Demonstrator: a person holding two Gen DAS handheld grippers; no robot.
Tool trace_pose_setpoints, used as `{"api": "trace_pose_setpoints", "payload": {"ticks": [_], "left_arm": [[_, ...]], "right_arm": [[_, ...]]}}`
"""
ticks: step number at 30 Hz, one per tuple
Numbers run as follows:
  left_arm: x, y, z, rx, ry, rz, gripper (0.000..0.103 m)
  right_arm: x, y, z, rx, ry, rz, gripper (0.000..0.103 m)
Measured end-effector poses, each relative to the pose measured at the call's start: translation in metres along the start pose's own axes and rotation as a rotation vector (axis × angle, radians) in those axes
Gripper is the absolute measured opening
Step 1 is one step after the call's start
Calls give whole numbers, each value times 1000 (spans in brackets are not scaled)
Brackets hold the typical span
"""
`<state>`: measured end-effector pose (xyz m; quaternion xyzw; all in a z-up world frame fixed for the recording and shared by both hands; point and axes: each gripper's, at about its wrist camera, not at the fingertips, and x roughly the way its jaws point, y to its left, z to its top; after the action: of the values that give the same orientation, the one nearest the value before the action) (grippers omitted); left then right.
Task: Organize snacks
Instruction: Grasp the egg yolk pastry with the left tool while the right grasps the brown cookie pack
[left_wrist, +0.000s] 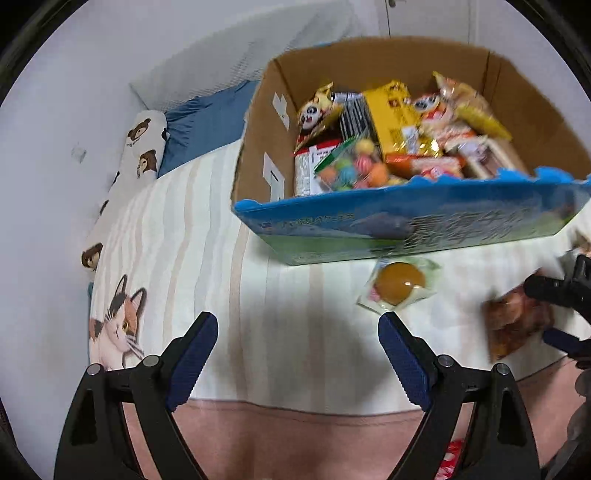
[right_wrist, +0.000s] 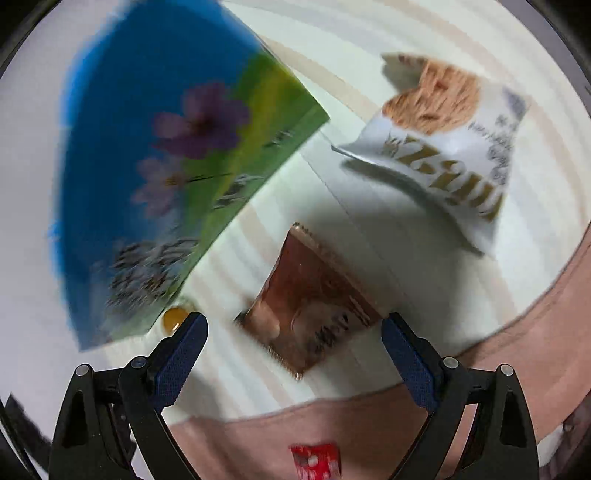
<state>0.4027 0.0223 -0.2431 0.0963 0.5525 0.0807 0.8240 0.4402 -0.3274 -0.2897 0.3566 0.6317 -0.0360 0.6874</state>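
Surface: a bed (left_wrist: 207, 229) with a cream striped cover, a pink band along its near edge, a cat print at the left and a bear-print pillow (left_wrist: 142, 147) against the pale wall.
Box: an open cardboard box (left_wrist: 369, 66) with a blue and green printed front stands on the cover; in the right wrist view the same printed side fills the upper left, blurred.
Box contents: mixed snack packets, among them a panda-printed bag (left_wrist: 314, 114), a yellow packet (left_wrist: 395, 114) and a clear bag of coloured balls (left_wrist: 354, 166).
Round snack: a clear-wrapped round brown cake (left_wrist: 399, 283) lies on the cover just in front of the box.
Brown packet: a brown snack packet (right_wrist: 310, 299) lies flat on the cover near the box, between the spread fingers of the right gripper (right_wrist: 293, 326).
White bag: a white snack bag (right_wrist: 443, 155) with gold lettering lies on the cover beyond the brown packet, apart from the box.
Left gripper: the left gripper (left_wrist: 298, 326) hangs over bare cover with its blue-padded fingers wide apart, holding nothing.
Right gripper: fingers wide apart on either side of the brown packet; whether they touch it cannot be told through the blur.
Red item: a small red patterned object (right_wrist: 316, 461) shows at the bottom edge against the pink band.
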Motion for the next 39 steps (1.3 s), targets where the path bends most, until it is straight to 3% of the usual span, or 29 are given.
{"api": "trace_pose_setpoints", "payload": {"ticks": [2, 4, 5, 6, 9, 12, 18, 19, 20, 21, 24, 26, 27, 32, 39], "left_arm": [[5, -3, 4, 28, 1, 13, 89], [10, -6, 11, 57, 5, -4, 89], [11, -8, 14, 66, 7, -17, 89], [13, -11, 19, 80, 14, -41, 89], [18, -19, 29, 102, 45, -124, 89], [35, -32, 40, 110, 131, -224, 89], [75, -55, 52, 62, 261, -345, 89], [78, -57, 53, 58, 263, -358, 86], [81, -59, 52, 57, 263, -354, 72], [82, -61, 51, 56, 252, -340, 67], [78, -61, 45, 62, 231, -332, 62], [73, -60, 39, 66, 231, -326, 61], [71, -59, 26, 66, 232, -314, 61], [61, -44, -19, 37, 260, -322, 61], [42, -17, -86, -33, 322, -361, 61]], "right_arm": [[10, 5, 0, -2, -20, -49, 97], [18, 20, -4, -87, -47, -123, 97], [20, 27, -7, -138, -61, -155, 91], [22, 36, -13, -216, -76, -189, 78], [22, 50, -25, -397, -87, -231, 66], [16, 49, -31, -480, -68, -237, 54], [15, 33, -21, -421, 1, -198, 57], [15, 30, -19, -398, 3, -189, 58], [16, 29, -17, -377, 2, -182, 61], [17, 29, -16, -354, 4, -175, 67], [23, 36, -12, -292, 4, -172, 79], [30, 44, -13, -300, -4, -209, 79], [35, 51, -15, -330, -15, -240, 73], [49, 76, -37, -571, -3, -333, 67], [52, 67, -98, -880, 146, -402, 65]]}}
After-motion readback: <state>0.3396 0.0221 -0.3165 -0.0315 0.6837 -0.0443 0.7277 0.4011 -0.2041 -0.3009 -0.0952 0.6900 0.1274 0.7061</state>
